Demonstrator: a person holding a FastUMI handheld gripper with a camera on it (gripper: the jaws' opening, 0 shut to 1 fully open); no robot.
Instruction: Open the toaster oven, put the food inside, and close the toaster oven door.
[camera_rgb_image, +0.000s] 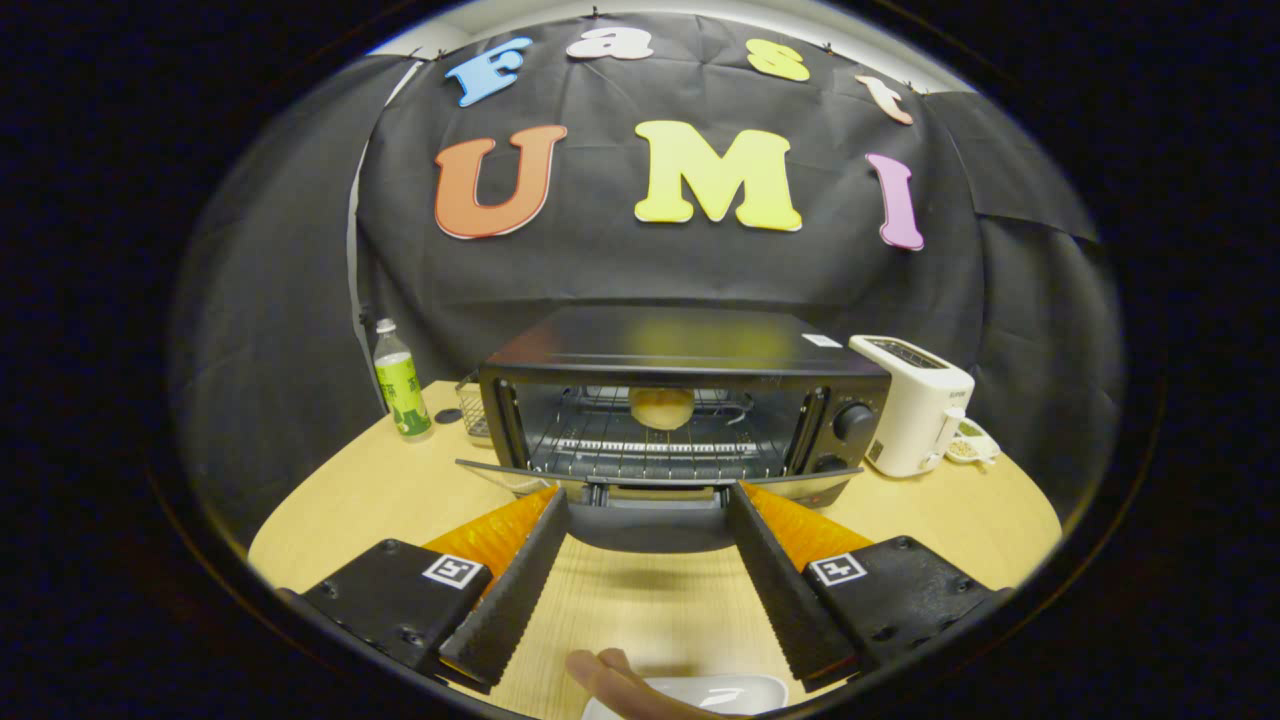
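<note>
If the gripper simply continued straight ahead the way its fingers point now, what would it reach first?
Most likely the toaster oven's lowered door, which hangs open just ahead of the open gripper. Beyond it are the rack and the bun inside. Depth is hard to judge.

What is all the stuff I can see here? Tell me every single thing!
toaster oven: one, black, middle of the table, door folded down open
food: one, golden round piece, on the rack inside the oven
toaster: one, white, right of the oven
small dish: one, white, beside the toaster
bottle: one, green label, left of the oven
wire basket: one, between bottle and oven
table: one, light wood
white plate: one, below the fingers
finger of a hand: one, beside the plate
claw: one, open, tips at the door's front edge
</note>
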